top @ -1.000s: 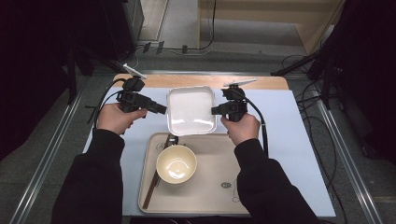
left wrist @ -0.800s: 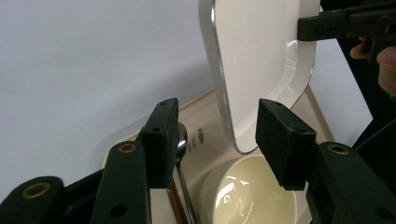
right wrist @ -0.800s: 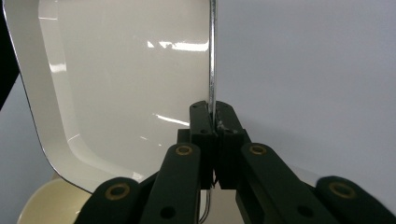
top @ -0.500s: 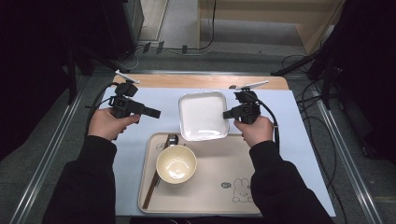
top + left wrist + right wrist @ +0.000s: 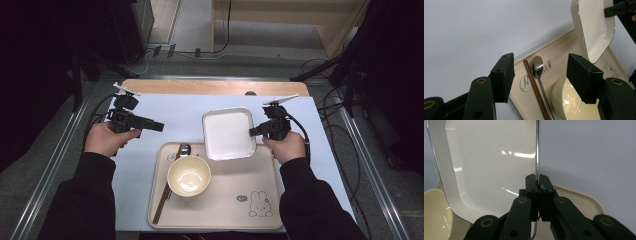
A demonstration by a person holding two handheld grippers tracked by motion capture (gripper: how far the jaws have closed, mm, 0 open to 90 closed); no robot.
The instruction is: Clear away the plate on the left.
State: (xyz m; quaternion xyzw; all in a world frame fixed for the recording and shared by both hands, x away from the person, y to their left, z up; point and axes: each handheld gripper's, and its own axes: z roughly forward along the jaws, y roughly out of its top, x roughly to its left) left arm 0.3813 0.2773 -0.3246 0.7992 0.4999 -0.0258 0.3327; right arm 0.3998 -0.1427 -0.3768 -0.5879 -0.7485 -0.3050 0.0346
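Observation:
A white square plate (image 5: 227, 134) hangs a little tilted over the far edge of the beige tray (image 5: 225, 210). My right gripper (image 5: 253, 132) is shut on its right rim, and in the right gripper view the jaws (image 5: 538, 187) pinch the plate (image 5: 491, 167) edge. My left gripper (image 5: 158, 126) is off to the left over the blue mat, apart from the plate. Its jaws have just been opening and now stand open (image 5: 544, 75) with nothing between them. On the tray sit a cream bowl (image 5: 188, 175), a spoon (image 5: 537, 67) and brown chopsticks (image 5: 534, 87).
The tray has a rabbit print (image 5: 259, 204) at its near right, with bare room around it. A wooden strip (image 5: 210, 86) runs along the table's far edge. Metal rails (image 5: 55, 160) flank the blue mat (image 5: 175, 115), and cables lie on the floor beyond.
The left gripper has let go of the plate's left edge, opened and drawn away to the left. The right gripper has carried the plate rightward and nearer, toward the tray.

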